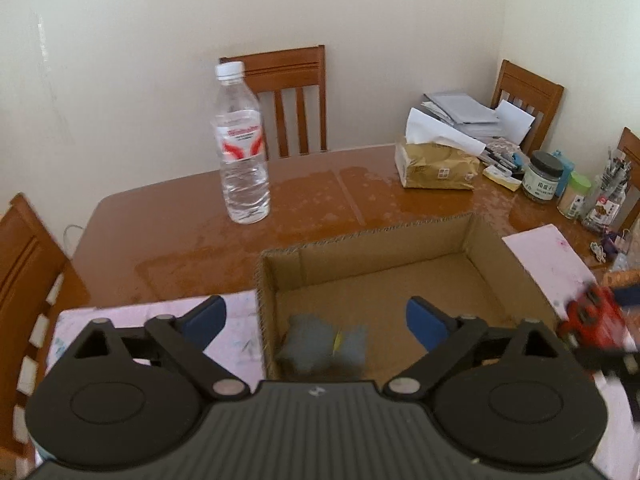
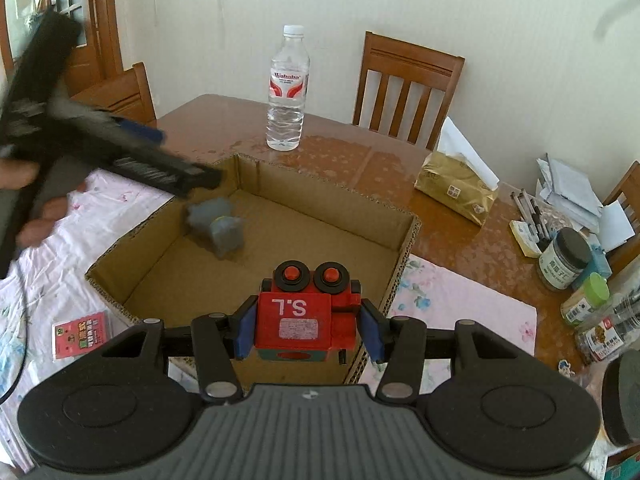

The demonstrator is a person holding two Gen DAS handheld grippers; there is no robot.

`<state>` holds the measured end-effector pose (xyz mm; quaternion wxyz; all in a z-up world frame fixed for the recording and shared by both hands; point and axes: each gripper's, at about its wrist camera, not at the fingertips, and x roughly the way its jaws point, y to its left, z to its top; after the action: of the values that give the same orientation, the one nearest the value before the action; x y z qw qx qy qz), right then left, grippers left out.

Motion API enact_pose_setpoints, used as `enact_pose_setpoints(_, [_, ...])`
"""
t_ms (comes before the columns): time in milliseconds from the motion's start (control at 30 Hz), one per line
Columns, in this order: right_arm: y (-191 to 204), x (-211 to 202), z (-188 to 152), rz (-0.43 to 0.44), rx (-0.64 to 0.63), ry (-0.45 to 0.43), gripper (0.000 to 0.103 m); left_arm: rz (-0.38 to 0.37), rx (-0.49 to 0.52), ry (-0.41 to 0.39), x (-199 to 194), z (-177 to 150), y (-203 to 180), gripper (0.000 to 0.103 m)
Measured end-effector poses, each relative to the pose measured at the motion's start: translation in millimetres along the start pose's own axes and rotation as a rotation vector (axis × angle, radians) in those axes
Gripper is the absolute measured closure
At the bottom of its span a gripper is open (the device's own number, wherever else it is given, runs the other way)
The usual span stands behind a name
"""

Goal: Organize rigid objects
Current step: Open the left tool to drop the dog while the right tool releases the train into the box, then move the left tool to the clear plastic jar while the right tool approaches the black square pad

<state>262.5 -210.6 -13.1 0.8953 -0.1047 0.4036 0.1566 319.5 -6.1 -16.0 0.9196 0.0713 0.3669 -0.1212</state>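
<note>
Right wrist view: red toy robot point(image 2: 306, 316) clamped between the blue fingers point(image 2: 245, 330).

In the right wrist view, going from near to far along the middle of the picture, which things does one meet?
Right gripper shut on the red toy robot → grey toy inside the cardboard box → water bottle on the table → wooden chair by the wall.
</note>
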Motion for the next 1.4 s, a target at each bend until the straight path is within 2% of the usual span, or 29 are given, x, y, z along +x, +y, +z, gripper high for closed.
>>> enact_pose_setpoints(267, [-3,26,24,-0.001,-0.029,0.008,0.046,0.05,-0.087,0.01,-53,-43,19,0.004])
enact_pose_setpoints(467, [-6,48,50,-0.031,-0.043,-0.014,0.045,0.09,-0.179,0.062,-65,-75,36,0.004])
enact_pose_setpoints(500, [-7,50,54,-0.036,-0.04,-0.024,0.034,0.095,-0.181,0.068,-65,-79,38,0.004])
enact_pose_setpoints(533, [-7,51,58,-0.049,-0.04,-0.033,0.013,0.104,-0.182,0.074,-65,-82,39,0.004])
enact_pose_setpoints(567, [-7,51,60,-0.063,-0.04,-0.051,0.005,0.113,-0.181,0.082,-66,-85,39,0.004])
enact_pose_setpoints(600, [-7,49,62,-0.07,-0.039,-0.069,0.0,0.118,-0.181,0.088,-67,-88,39,0.004])
enact_pose_setpoints(733, [-4,40,60,-0.076,-0.029,-0.077,0.0,0.108,-0.186,0.087,-73,-95,37,0.004])
enact_pose_setpoints(1033, [8,13,27,-0.09,0.027,-0.046,0.0,0.088,-0.12,0.076,-81,-108,23,0.004])
enact_pose_setpoints(1400, [28,-19,-61,-0.151,0.193,0.054,0.0,-0.008,-0.064,0.078,-92,-130,10,0.004])
